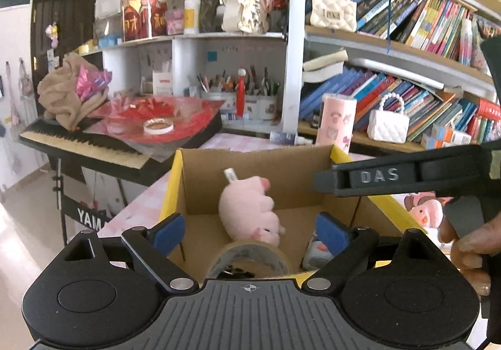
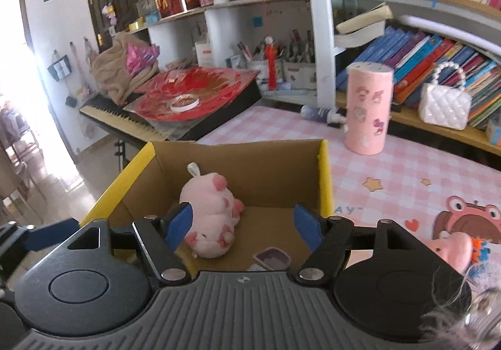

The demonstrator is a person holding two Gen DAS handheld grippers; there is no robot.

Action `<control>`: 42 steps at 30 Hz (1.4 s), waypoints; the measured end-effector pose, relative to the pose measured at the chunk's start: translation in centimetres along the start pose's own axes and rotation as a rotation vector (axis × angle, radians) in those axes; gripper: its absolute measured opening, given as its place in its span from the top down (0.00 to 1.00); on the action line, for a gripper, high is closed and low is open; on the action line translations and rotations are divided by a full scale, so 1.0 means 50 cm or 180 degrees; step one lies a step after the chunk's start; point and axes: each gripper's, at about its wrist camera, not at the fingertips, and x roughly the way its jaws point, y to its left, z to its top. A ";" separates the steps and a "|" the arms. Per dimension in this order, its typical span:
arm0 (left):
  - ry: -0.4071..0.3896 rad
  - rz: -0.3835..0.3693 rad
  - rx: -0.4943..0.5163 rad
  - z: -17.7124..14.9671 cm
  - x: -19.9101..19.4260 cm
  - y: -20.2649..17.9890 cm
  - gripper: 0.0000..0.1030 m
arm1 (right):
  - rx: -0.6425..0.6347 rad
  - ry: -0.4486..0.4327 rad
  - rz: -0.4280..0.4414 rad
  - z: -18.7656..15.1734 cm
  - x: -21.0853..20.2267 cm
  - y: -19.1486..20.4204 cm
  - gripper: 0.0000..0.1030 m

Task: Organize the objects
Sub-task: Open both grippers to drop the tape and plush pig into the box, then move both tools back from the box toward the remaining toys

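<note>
Cardboard box (image 2: 281, 162) near the table's left edge, partly filled: plush pig (image 2: 209, 215) and tape roll (image 1: 250, 259) inside.
Both my left gripper (image 1: 250, 229) and right gripper (image 2: 245, 224) hover wide open, empty; pink canister (image 2: 368, 108) and another plush (image 2: 451, 251) remain on the table, I judge.

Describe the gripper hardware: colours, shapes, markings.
Both alike: left gripper and right gripper have black linkage arms, silver pivot pins, blue pads on the fingers, and a ribbed grey body with a crosshair mark. The right gripper's side reads "DAS".
</note>
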 end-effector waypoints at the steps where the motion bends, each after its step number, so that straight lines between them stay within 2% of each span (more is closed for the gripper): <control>1: -0.0008 0.0001 -0.0008 -0.001 -0.006 0.001 0.10 | 0.0010 -0.0020 -0.0022 -0.004 -0.009 -0.002 0.31; 14: 0.0011 -0.0001 -0.0137 -0.034 -0.060 0.039 0.10 | 0.0107 -0.0231 -0.0443 -0.063 -0.100 0.021 0.30; 25: 0.0078 0.0147 -0.0276 -0.070 -0.118 0.089 0.10 | -0.0108 -0.0035 -0.0576 -0.121 -0.120 0.089 0.25; 34: 0.0228 0.0107 -0.0221 -0.095 -0.146 0.097 0.07 | -0.0231 0.0079 -0.0644 -0.175 -0.151 0.130 0.22; 42: 0.0394 0.0059 -0.0131 -0.114 -0.163 0.089 0.07 | -0.0147 0.0181 -0.0762 -0.206 -0.178 0.135 0.09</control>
